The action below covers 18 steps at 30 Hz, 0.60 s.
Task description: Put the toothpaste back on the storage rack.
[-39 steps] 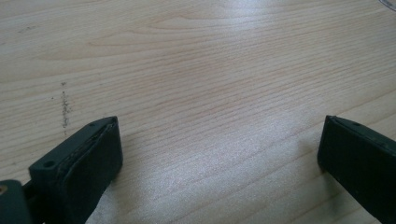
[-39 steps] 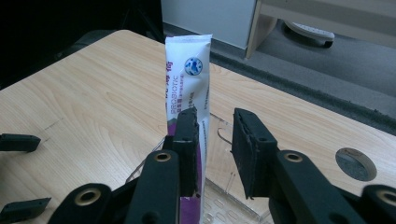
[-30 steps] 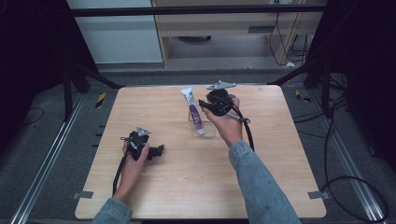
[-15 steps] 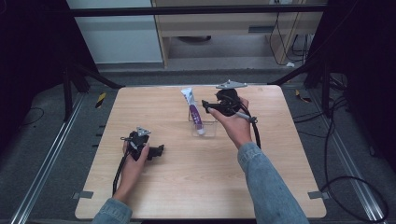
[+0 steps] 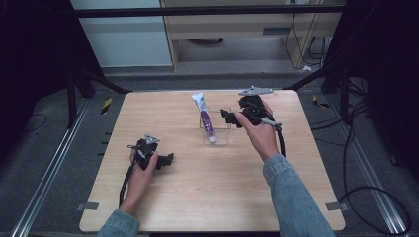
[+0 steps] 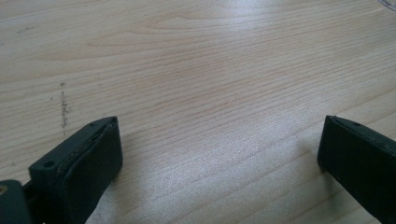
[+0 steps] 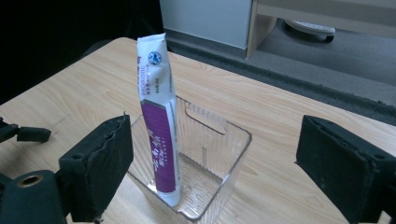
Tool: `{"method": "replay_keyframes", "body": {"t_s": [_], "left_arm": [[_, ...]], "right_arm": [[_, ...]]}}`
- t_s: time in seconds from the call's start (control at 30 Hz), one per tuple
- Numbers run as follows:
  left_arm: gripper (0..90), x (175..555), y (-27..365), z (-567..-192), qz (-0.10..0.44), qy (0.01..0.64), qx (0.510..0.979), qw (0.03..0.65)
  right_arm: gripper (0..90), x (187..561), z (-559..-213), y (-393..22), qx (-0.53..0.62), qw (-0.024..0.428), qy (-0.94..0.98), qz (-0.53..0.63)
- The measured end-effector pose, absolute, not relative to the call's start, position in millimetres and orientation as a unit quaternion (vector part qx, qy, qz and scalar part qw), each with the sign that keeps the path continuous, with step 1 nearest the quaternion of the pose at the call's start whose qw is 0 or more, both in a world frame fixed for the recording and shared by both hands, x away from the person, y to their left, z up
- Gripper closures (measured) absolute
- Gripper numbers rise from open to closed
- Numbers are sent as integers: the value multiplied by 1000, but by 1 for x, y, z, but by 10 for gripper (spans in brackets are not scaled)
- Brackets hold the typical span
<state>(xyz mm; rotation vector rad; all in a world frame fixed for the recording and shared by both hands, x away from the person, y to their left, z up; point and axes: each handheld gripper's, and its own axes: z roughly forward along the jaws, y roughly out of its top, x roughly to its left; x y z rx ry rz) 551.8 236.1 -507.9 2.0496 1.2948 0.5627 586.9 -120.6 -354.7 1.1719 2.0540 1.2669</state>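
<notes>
A white and purple toothpaste tube (image 5: 205,117) (image 7: 159,130) stands leaning, cap down, in a small clear plastic box (image 5: 221,137) (image 7: 219,140) at the middle of the wooden table (image 5: 207,197). My right gripper (image 5: 228,116) (image 7: 210,163) hovers just right of the box. Its jaws have just been opening and now stand wide apart; the tube is ahead of them, untouched. My left gripper (image 5: 165,160) (image 6: 219,158) rests low on the table's left front part, open, with bare wood between its jaws.
The table's far edge (image 5: 207,92) runs behind the box, with dark floor and a pale cabinet (image 5: 128,39) beyond. Black cables (image 5: 281,140) trail from each gripper. The left gripper's jaw tip (image 7: 28,134) appears at the left of the right gripper view.
The right gripper opened its jaws, let go of the tube and drew back to the right. The tube stays standing in the box. The left hand has not moved.
</notes>
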Motion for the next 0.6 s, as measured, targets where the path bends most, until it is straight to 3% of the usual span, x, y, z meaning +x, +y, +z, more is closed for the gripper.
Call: {"method": "replay_keyframes", "body": {"t_s": [0.6], "left_arm": [[0, 552, 236, -508, 214, 492, 780, 321]], "right_arm": [[92, 572, -374, -165, 458, 256, 728, 441]]}}
